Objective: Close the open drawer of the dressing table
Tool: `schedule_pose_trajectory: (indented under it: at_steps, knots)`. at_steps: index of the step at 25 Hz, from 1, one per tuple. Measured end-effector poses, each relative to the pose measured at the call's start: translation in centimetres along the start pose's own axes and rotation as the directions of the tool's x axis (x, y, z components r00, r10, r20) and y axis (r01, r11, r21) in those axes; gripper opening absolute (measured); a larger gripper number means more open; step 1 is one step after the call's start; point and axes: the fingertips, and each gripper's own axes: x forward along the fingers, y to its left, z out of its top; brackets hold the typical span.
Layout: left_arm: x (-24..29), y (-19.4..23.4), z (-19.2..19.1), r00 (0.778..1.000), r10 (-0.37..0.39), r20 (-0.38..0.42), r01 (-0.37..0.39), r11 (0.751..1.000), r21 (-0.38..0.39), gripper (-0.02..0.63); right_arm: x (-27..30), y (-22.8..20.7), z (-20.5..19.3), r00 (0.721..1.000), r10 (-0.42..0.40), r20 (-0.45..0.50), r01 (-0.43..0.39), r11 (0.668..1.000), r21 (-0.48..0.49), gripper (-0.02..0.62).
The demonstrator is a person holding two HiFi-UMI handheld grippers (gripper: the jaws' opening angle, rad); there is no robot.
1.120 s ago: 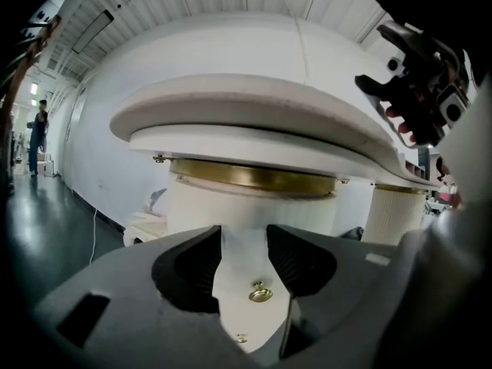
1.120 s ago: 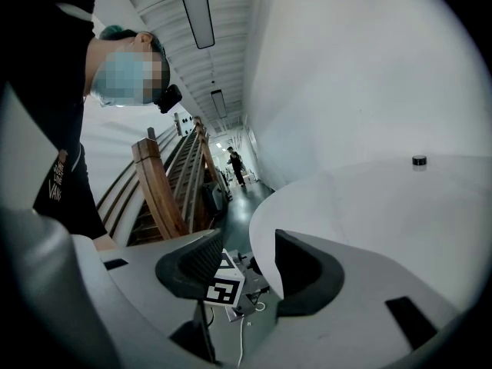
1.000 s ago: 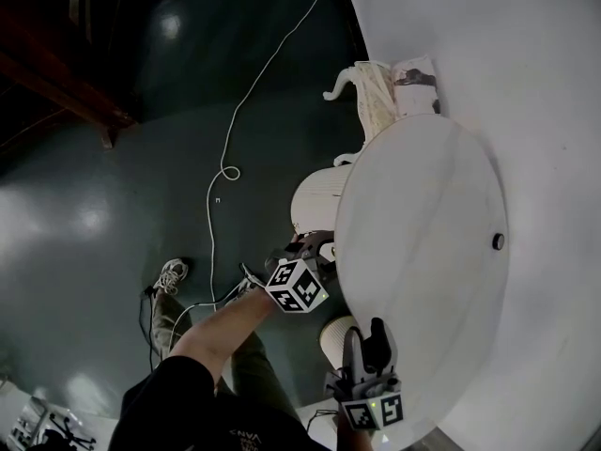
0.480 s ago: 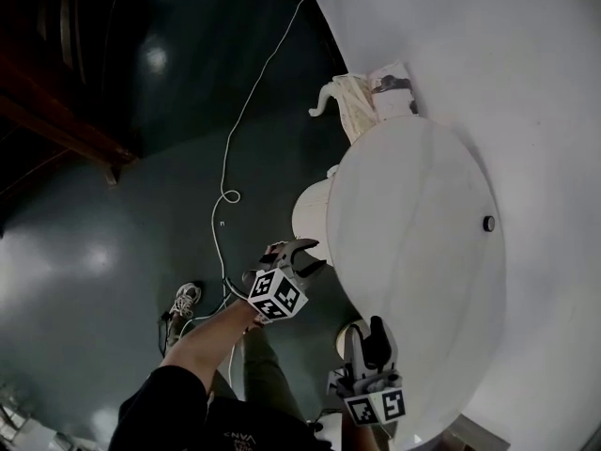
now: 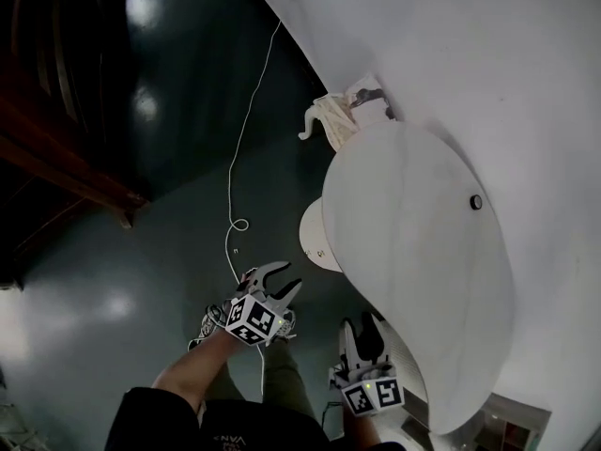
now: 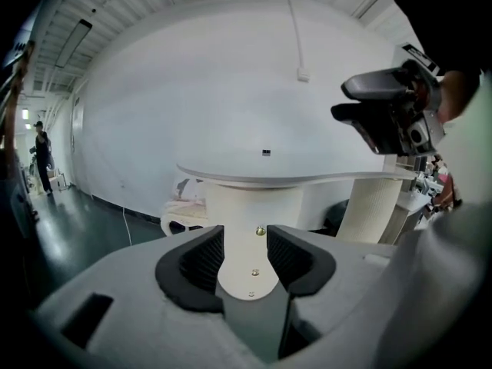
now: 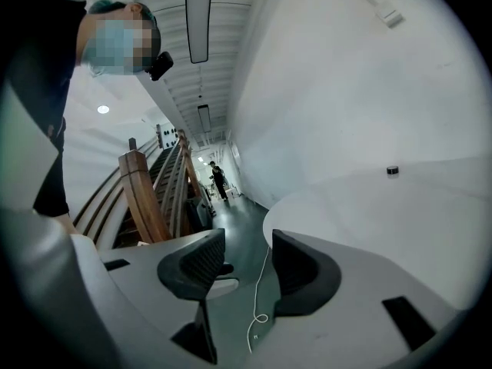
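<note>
The white dressing table top [image 5: 413,252] fills the right of the head view. A rounded white drawer [image 5: 317,238] juts out from under its left edge. My left gripper [image 5: 272,285] hangs open over the dark floor, apart from the drawer; its jaws have just been closing a little with nothing between them. In the left gripper view the gripper [image 6: 244,244] faces the ribbed drawer body [image 6: 246,206] under the top [image 6: 307,177]. My right gripper [image 5: 362,332] is open beside the table's near edge. Its jaws have also just been closing, empty [image 7: 247,256].
A white cable [image 5: 242,186] runs across the dark floor to the wall. A small black knob [image 5: 476,202] sits on the table top. A cloth-draped curved leg [image 5: 329,120] stands by the wall. A wooden stair rail [image 5: 56,158] is at the far left.
My left gripper has drawn away from the drawer, leftward and lower in the head view. The right gripper has shifted only slightly. The head view has swung, so the table sits further right.
</note>
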Motion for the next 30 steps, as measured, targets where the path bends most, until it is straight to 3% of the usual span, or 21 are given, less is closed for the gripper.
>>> schedule_pose_trajectory:
  at_steps: [9,21,30]
  knots:
    - [-7.8,-0.2,2.9,0.999,-0.031,-0.015,0.032,0.997,0.068,0.176,-1.8,2.8,1.9,0.996,-0.067,0.054,0.067,0.998,-0.006,0.173]
    - [-15.3,-0.5,8.0,0.996,-0.075,0.057,0.066,0.987,0.148,0.109,-4.2,5.3,2.7,0.98,-0.176,0.092,0.176,0.984,0.001,0.102]
    - [-20.0,-0.2,12.3,0.988,-0.095,0.125,0.069,0.977,0.204,0.061,-5.7,7.6,3.5,0.969,-0.209,0.131,0.213,0.977,-0.017,0.061]
